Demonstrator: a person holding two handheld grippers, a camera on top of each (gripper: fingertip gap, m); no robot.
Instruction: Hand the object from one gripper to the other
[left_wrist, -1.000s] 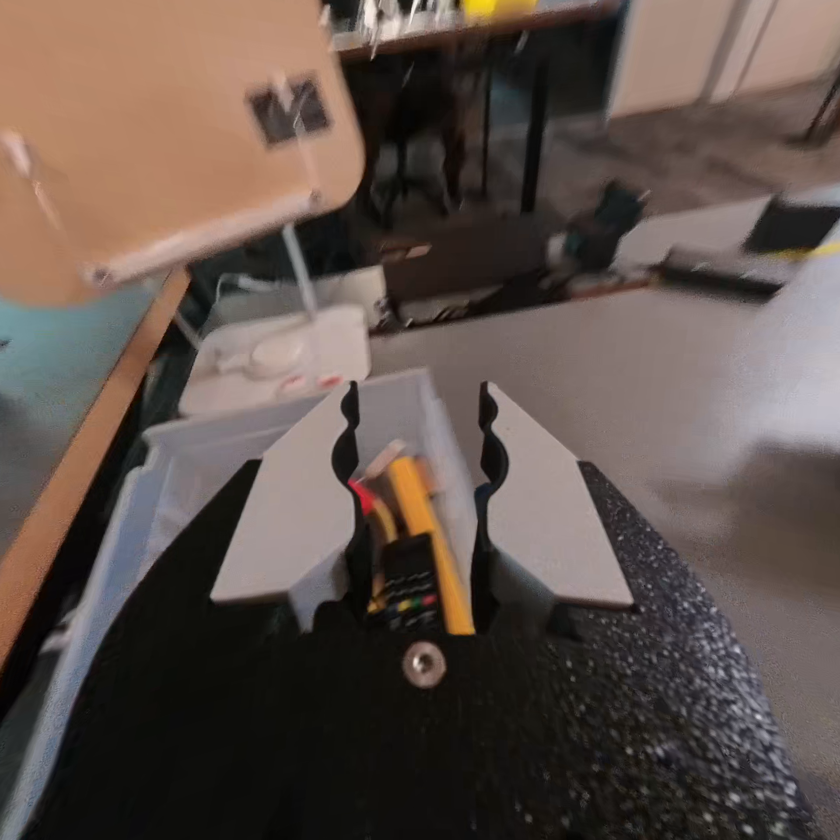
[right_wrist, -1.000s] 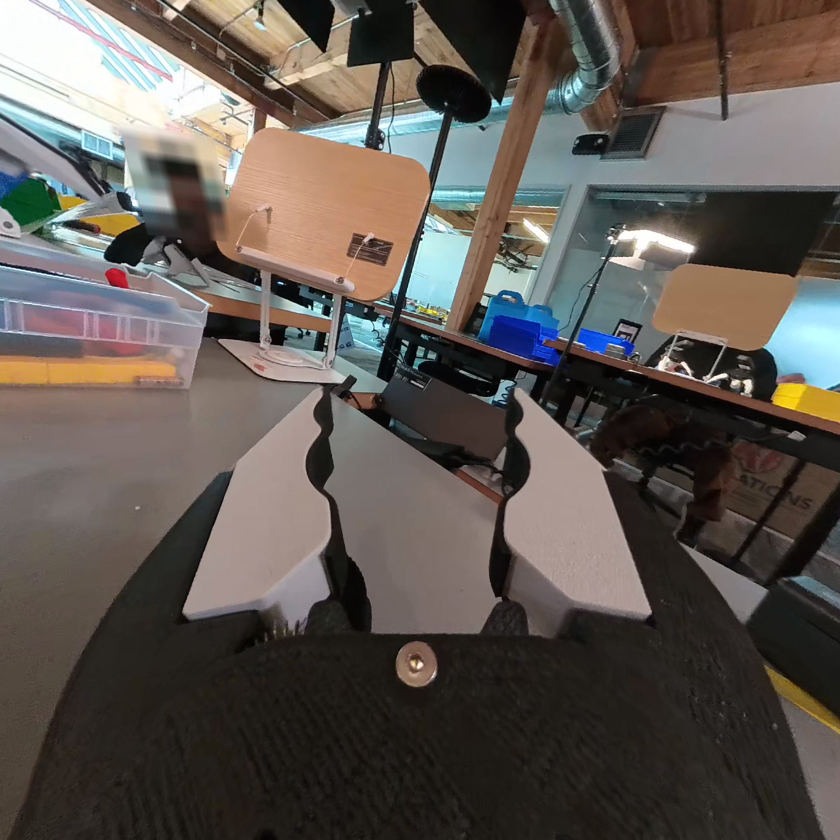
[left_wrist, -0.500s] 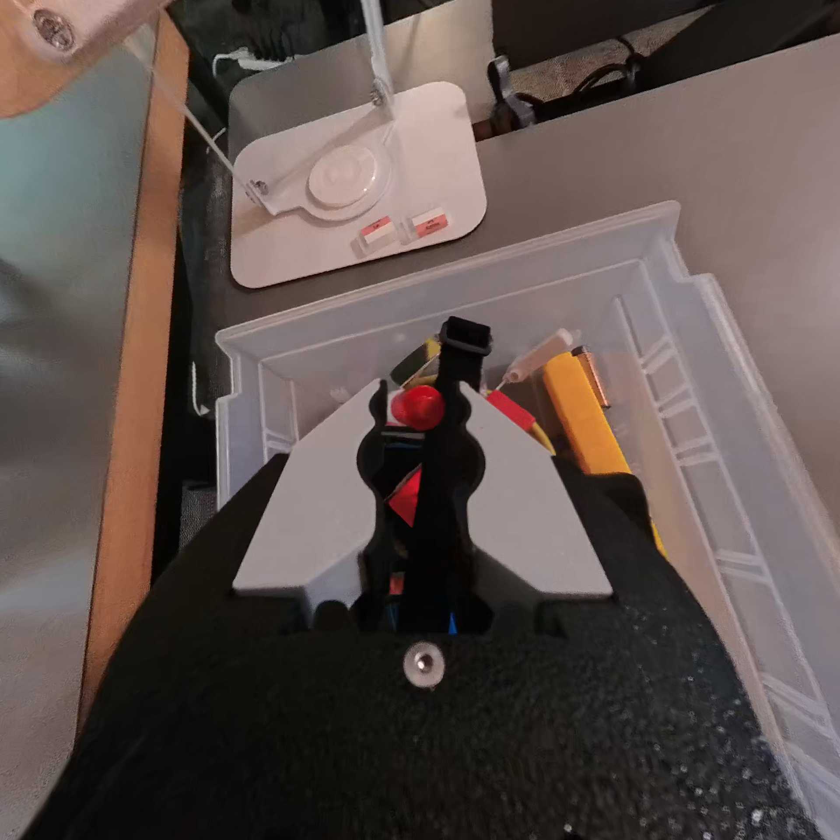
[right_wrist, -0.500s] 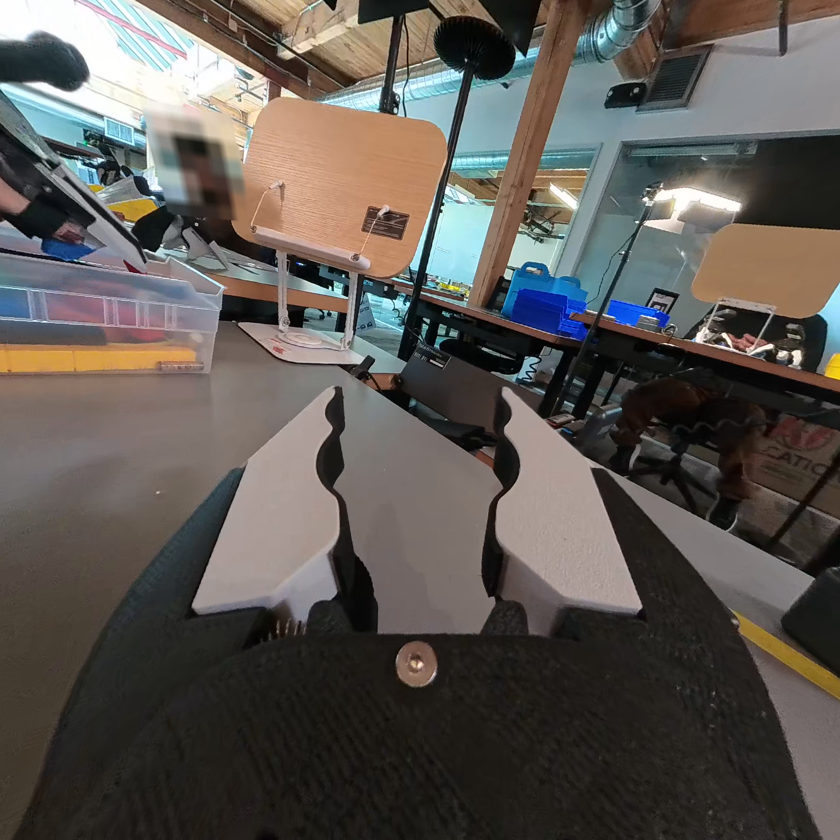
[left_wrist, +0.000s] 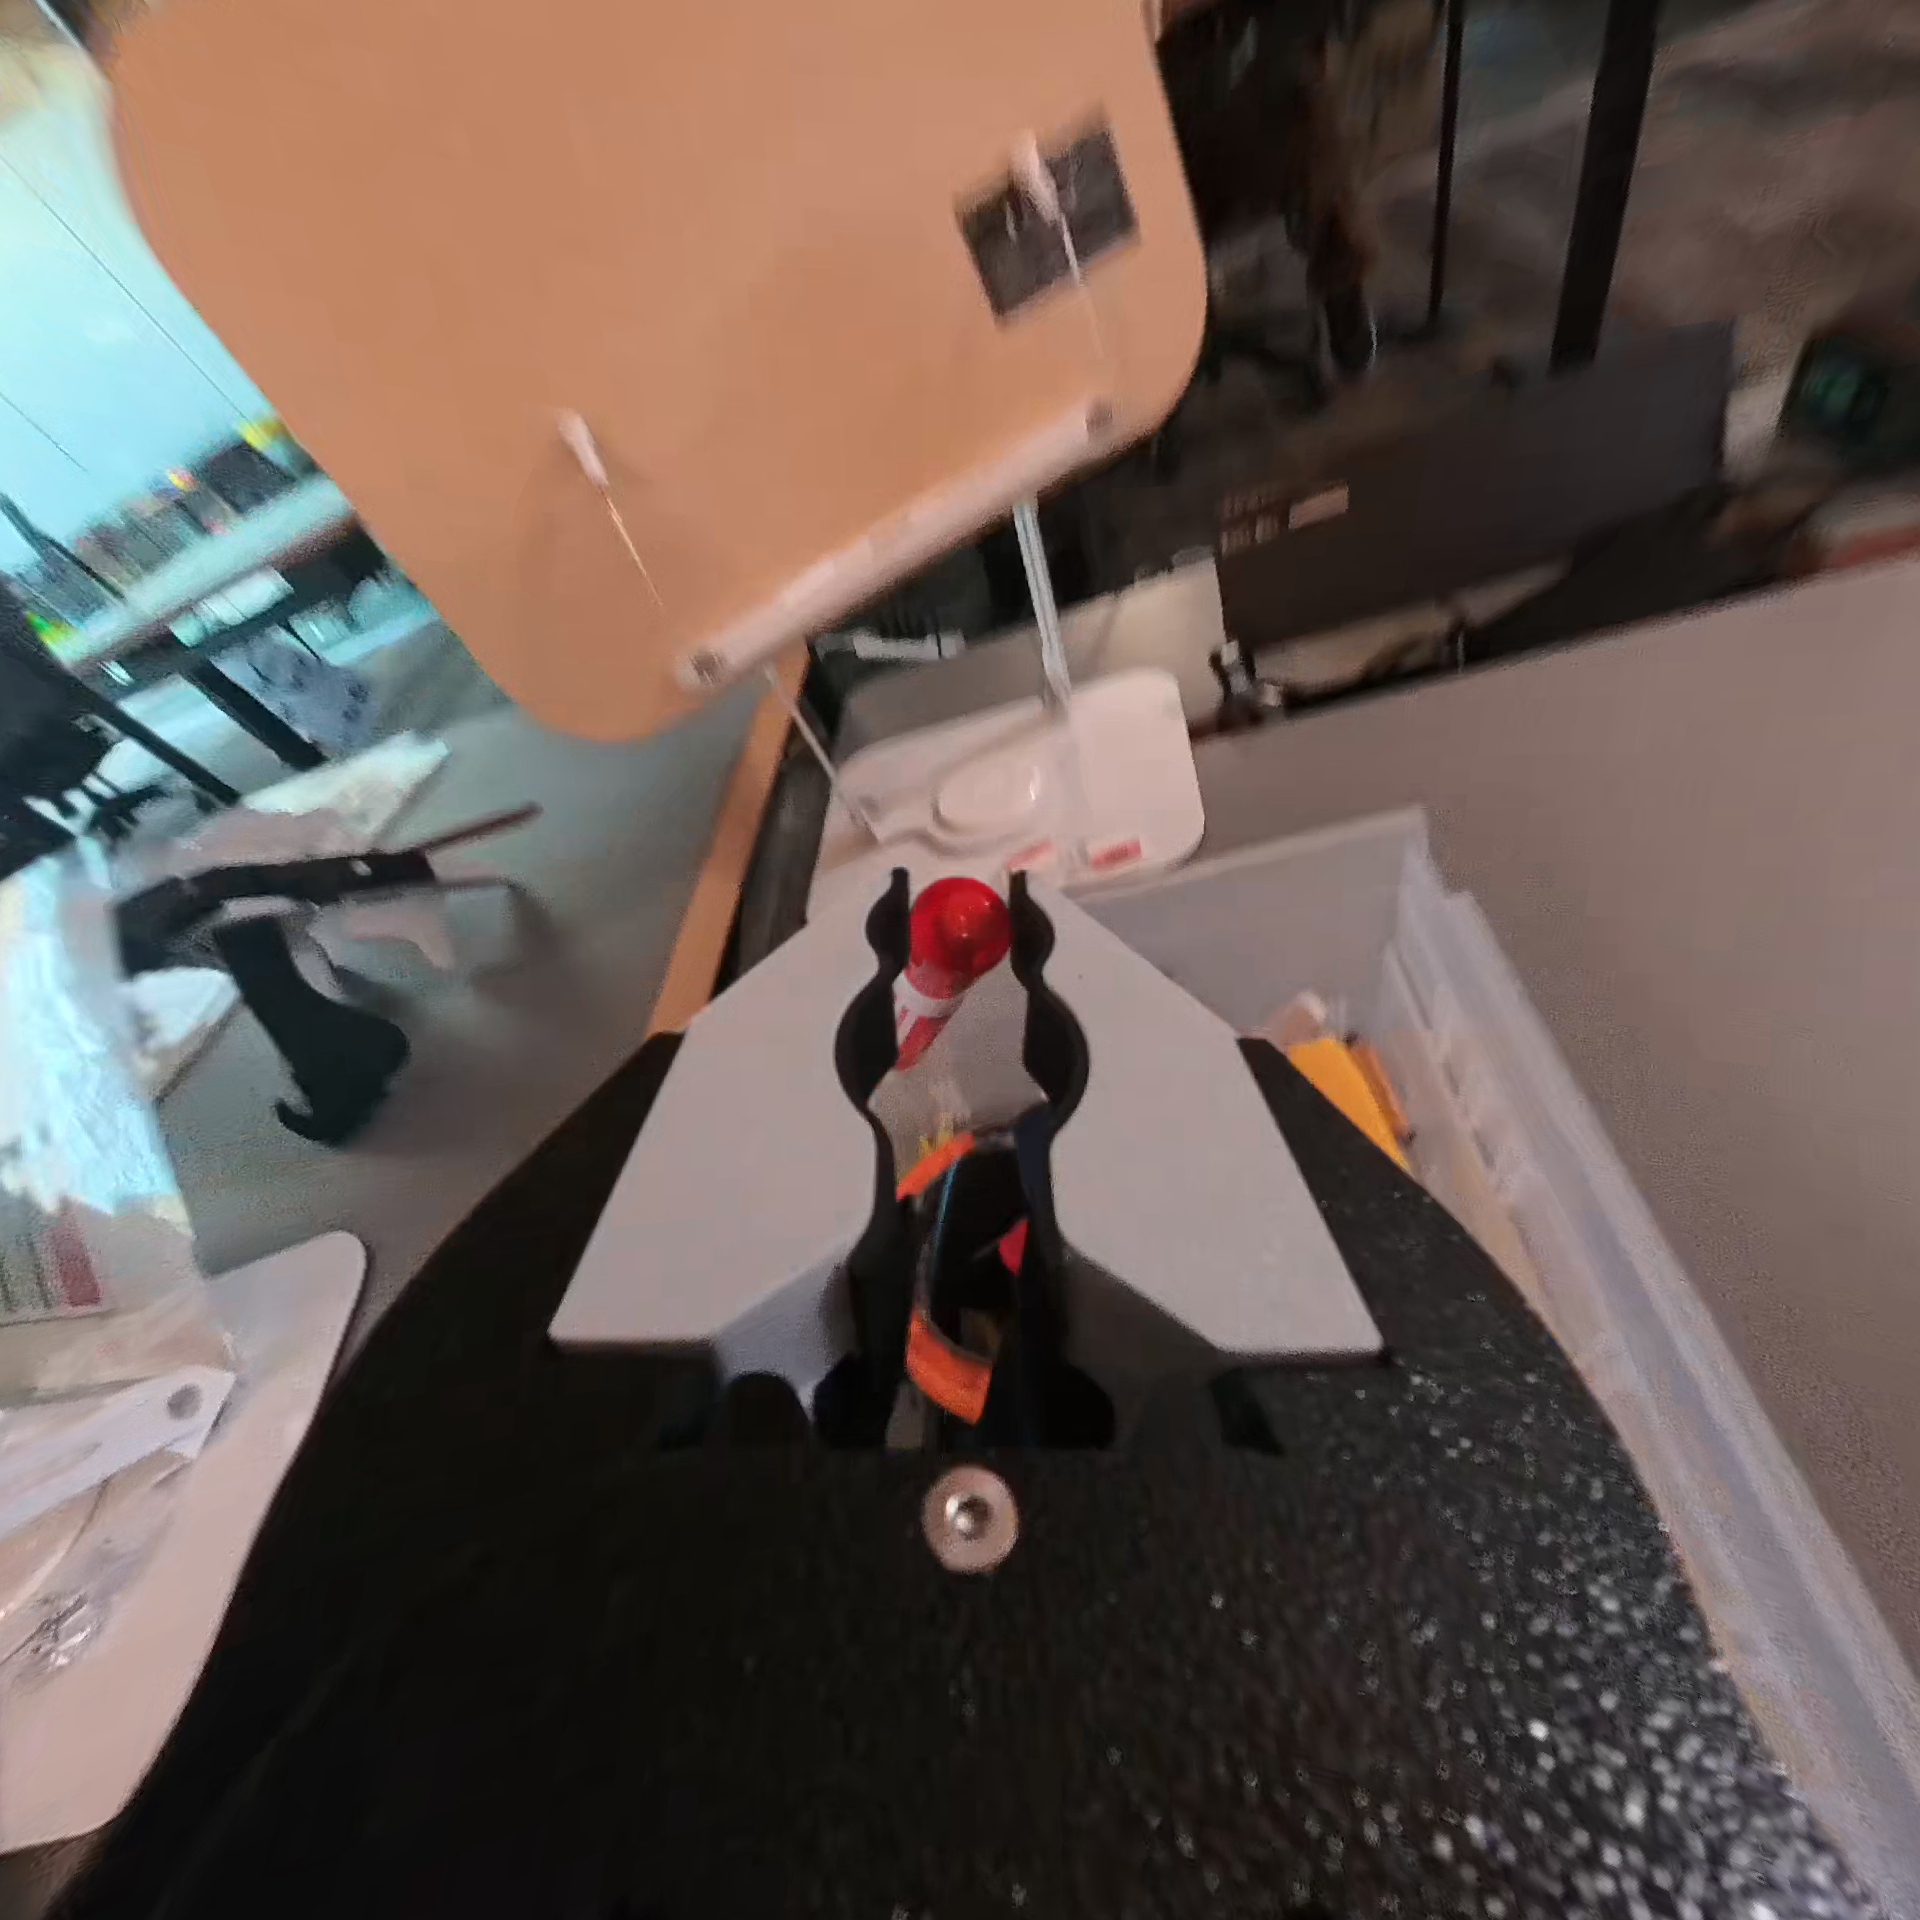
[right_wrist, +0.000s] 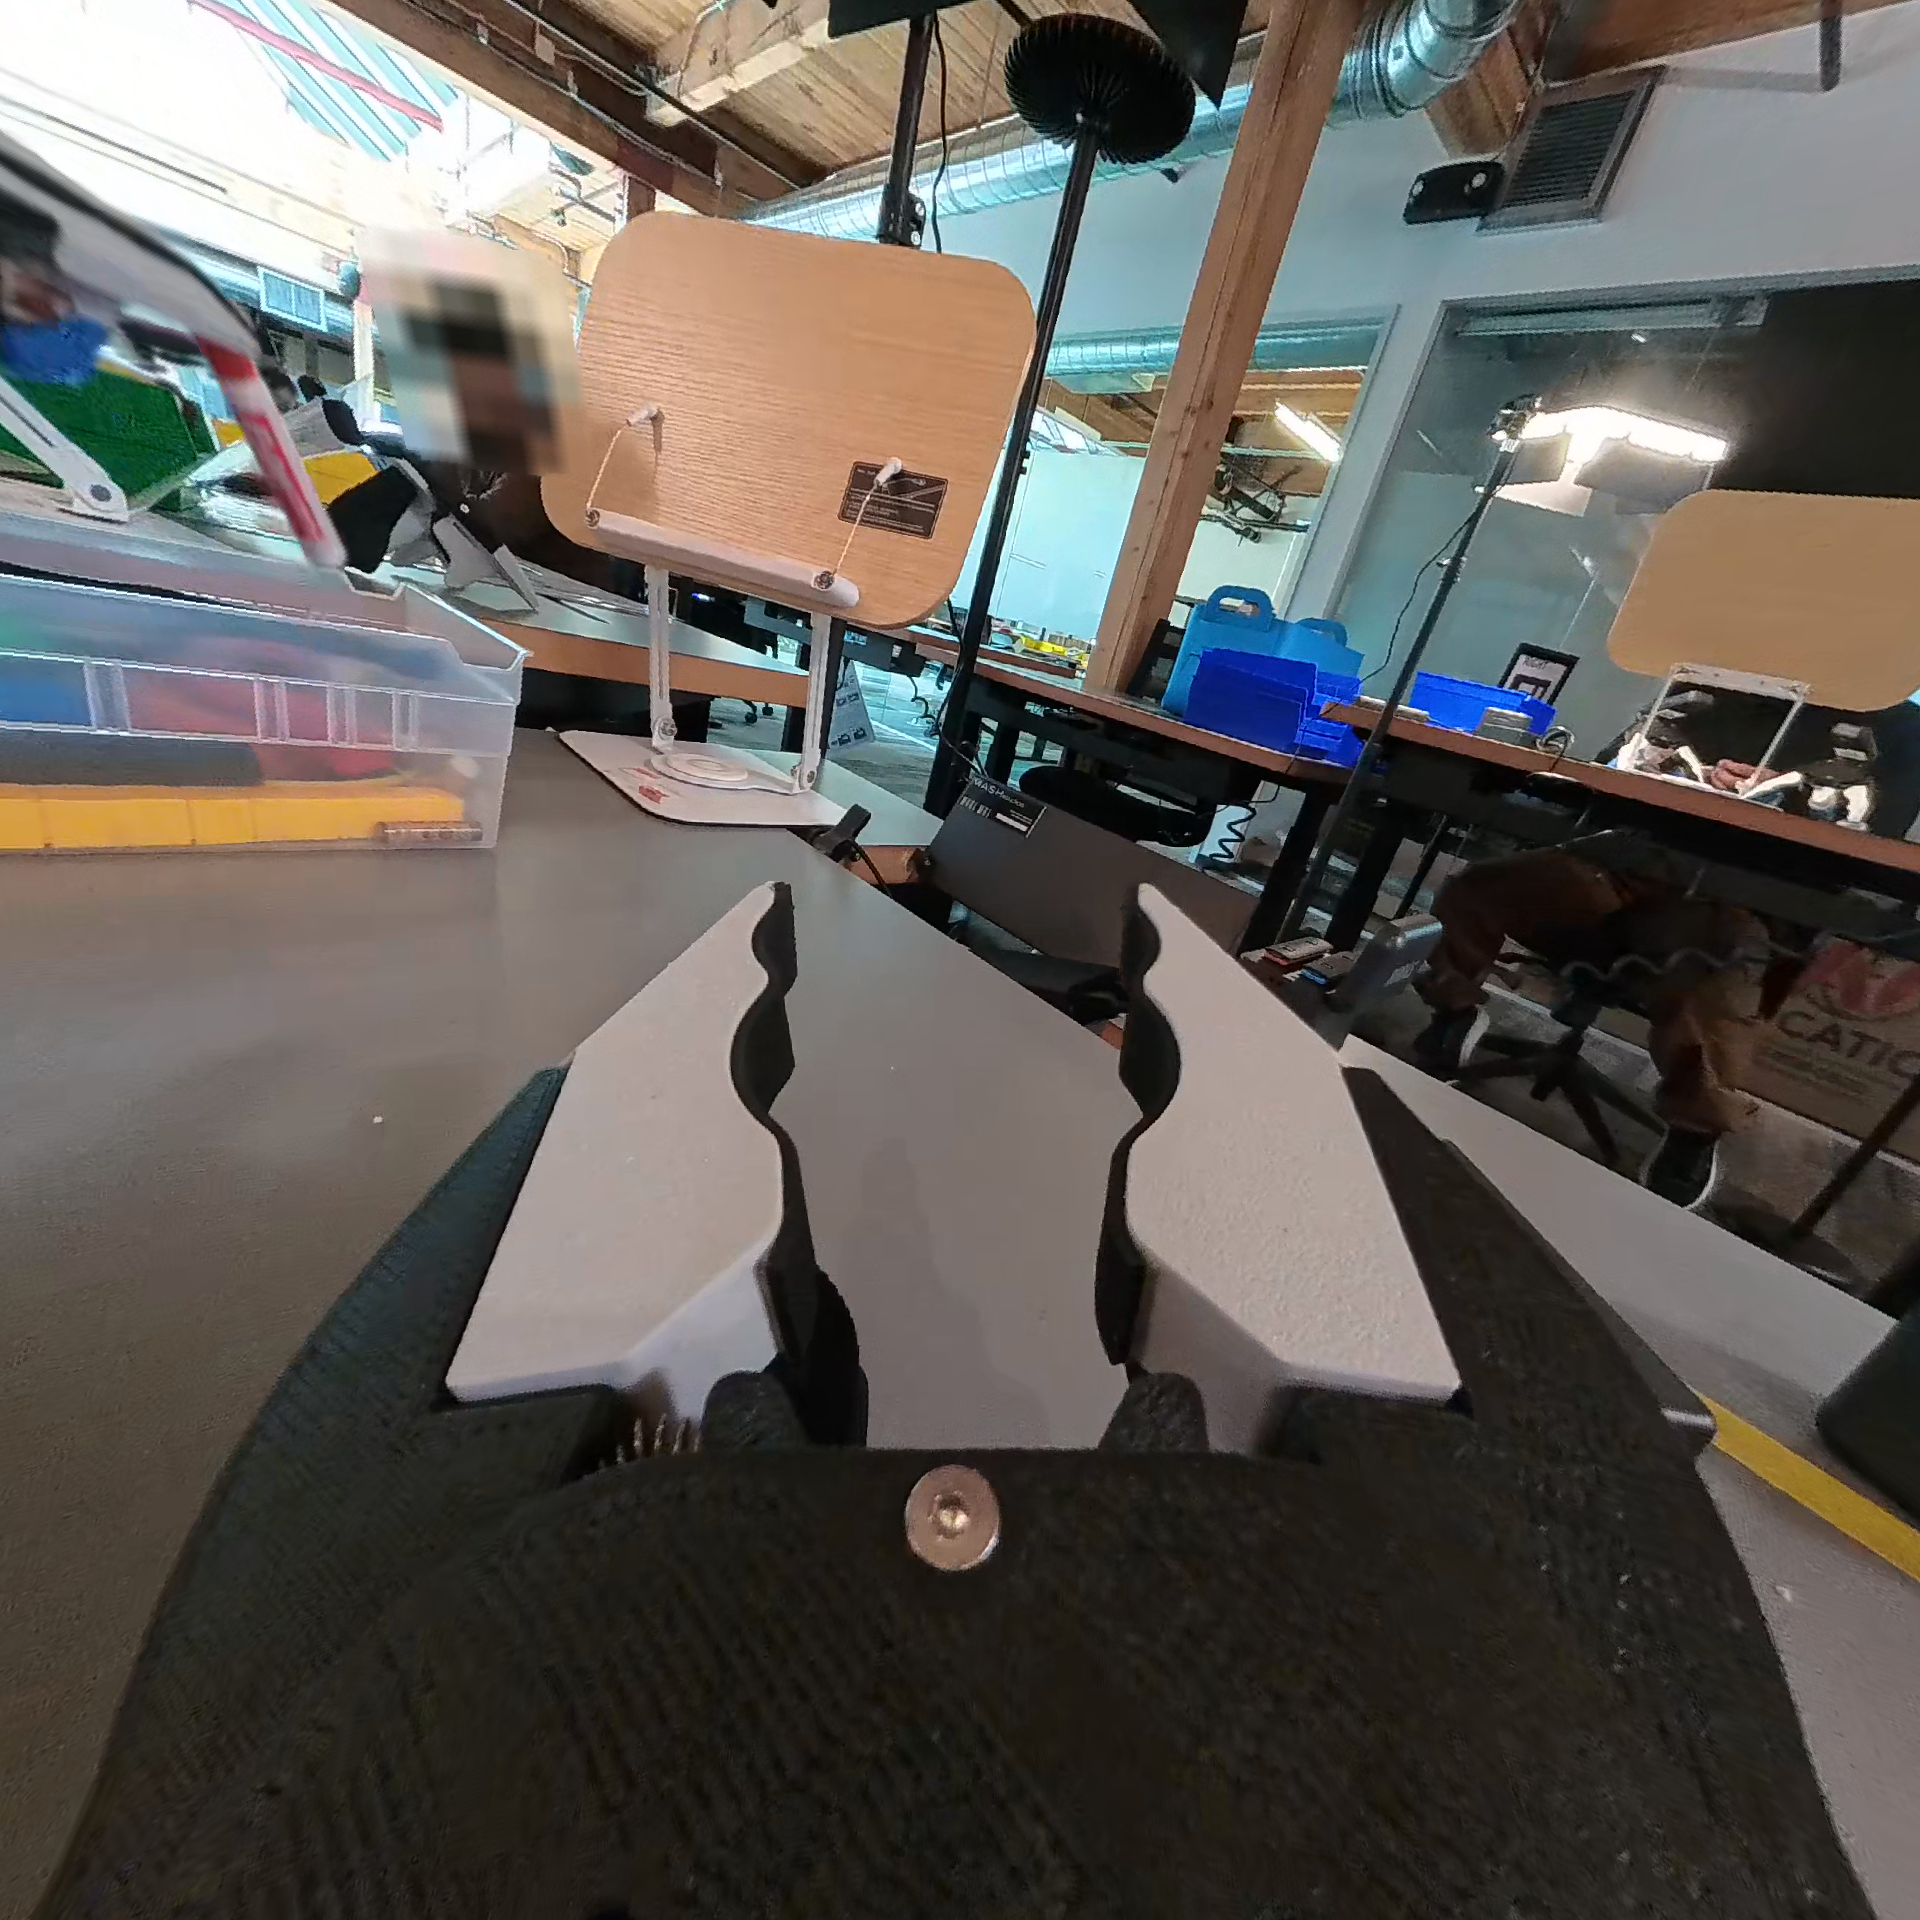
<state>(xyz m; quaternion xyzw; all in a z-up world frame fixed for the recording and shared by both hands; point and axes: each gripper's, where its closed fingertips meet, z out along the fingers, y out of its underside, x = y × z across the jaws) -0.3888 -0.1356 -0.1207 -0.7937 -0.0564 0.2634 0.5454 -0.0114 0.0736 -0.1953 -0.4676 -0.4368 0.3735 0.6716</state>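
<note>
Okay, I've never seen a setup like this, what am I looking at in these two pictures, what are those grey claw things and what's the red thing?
These are two hand-held grippers, each with a camera looking forward along its two grey fingers. One picture comes from the left gripper, the other from the right gripper. The left one is shut on a red-capped tube, lifted above a clear plastic bin of mixed items. The right one is open and empty, low over a grey table. In its view the tube shows at far left, above the bin. A wooden book stand stands behind the bin.
</note>
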